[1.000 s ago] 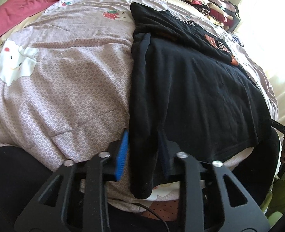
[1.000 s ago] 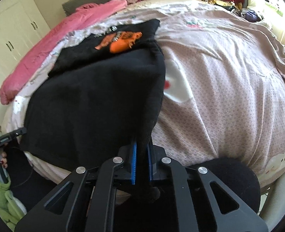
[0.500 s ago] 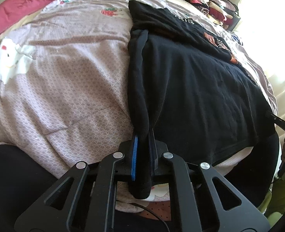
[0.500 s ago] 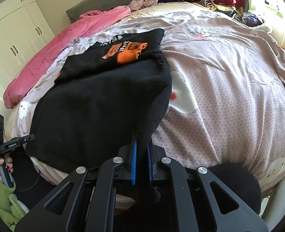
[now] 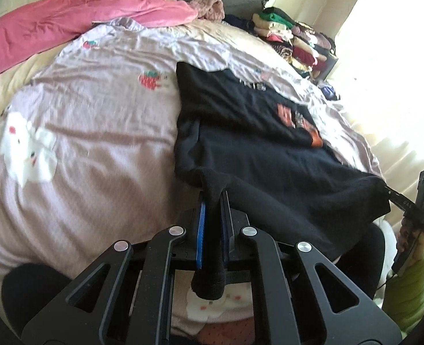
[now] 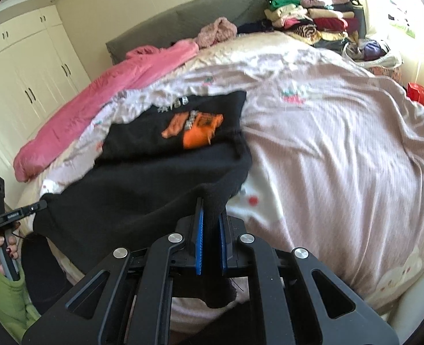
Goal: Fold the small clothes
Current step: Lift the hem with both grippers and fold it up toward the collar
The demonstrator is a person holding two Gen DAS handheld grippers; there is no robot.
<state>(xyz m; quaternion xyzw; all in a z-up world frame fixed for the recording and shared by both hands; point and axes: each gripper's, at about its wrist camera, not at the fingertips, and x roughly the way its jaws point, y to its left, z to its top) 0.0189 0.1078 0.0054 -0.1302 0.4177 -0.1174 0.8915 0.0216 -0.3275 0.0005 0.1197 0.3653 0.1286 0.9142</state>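
Note:
A black top (image 5: 269, 155) with an orange print (image 5: 298, 120) lies spread on the pale lilac bedspread (image 5: 97, 132). My left gripper (image 5: 212, 201) is shut on its near left corner, which hangs down between the blue pads. In the right wrist view my right gripper (image 6: 211, 210) is shut on the near right corner of the same black top (image 6: 154, 178), orange print (image 6: 194, 129) facing up. The near hem is lifted off the bed between the two grips. The other gripper (image 5: 413, 204) shows at the far right of the left wrist view.
A pink quilt (image 5: 68, 23) lies along the head of the bed. Folded clothes are stacked (image 6: 312, 20) at the far corner by a grey headboard (image 6: 197, 20). White wardrobes (image 6: 25, 72) stand at the left. A green sleeve (image 6: 2, 293) and a hand hold the other gripper's handle.
The left gripper's jaws closed on the top's left corner. Both grippers then rose, lifting the near hem off the bed, and both views tilted up toward the headboard.

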